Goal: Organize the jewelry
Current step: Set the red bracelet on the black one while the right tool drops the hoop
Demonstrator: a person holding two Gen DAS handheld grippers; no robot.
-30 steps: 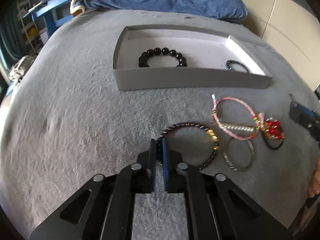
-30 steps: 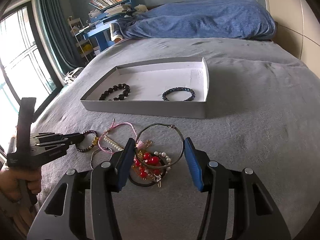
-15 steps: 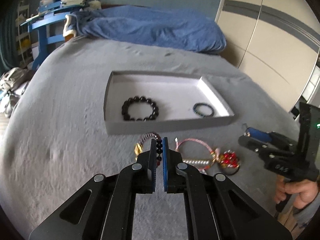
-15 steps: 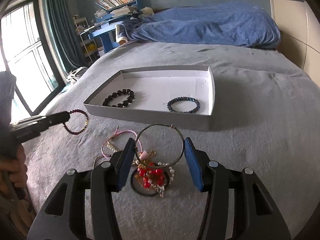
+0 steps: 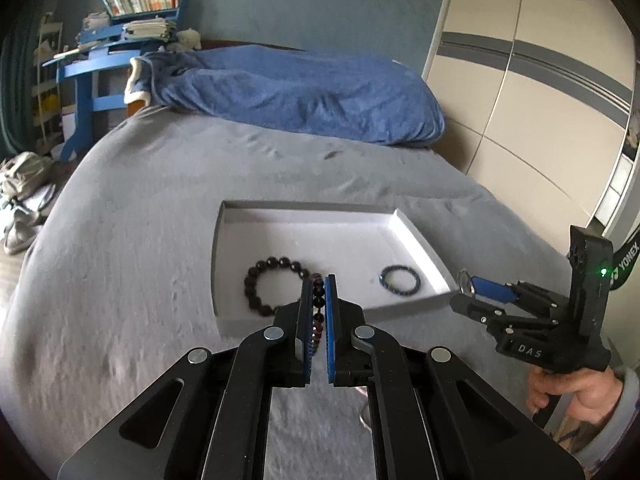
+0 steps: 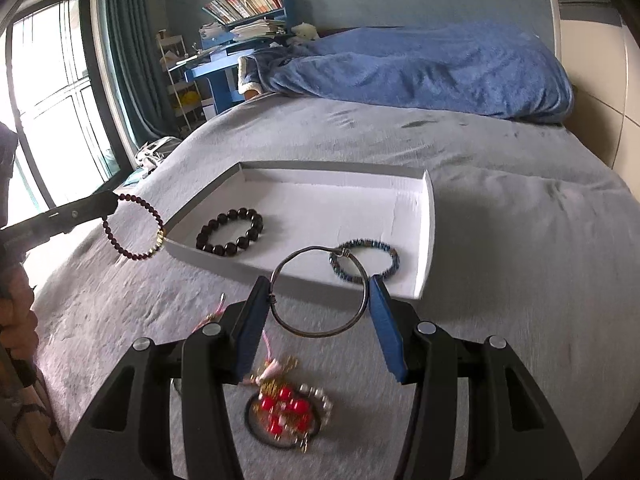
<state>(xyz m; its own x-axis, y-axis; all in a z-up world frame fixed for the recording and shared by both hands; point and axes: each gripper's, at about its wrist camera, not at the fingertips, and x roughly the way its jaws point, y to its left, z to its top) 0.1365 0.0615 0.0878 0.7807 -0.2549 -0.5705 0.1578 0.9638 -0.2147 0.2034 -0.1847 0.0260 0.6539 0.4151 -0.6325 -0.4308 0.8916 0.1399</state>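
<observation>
Right wrist view showed the right gripper clamping a wire bangle and the left gripper pinching a beaded bracelet, which could snag on the tray wall.

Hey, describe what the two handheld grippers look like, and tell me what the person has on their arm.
Both are black plastic tools with flat blue pads on the jaws and round silver pins at the linkage joints. Seen from the left gripper, the right gripper has a pistol-style handle, white letters "DAS", a green light and a black "YONEX" strap. The person wears a grey sleeve.
</observation>
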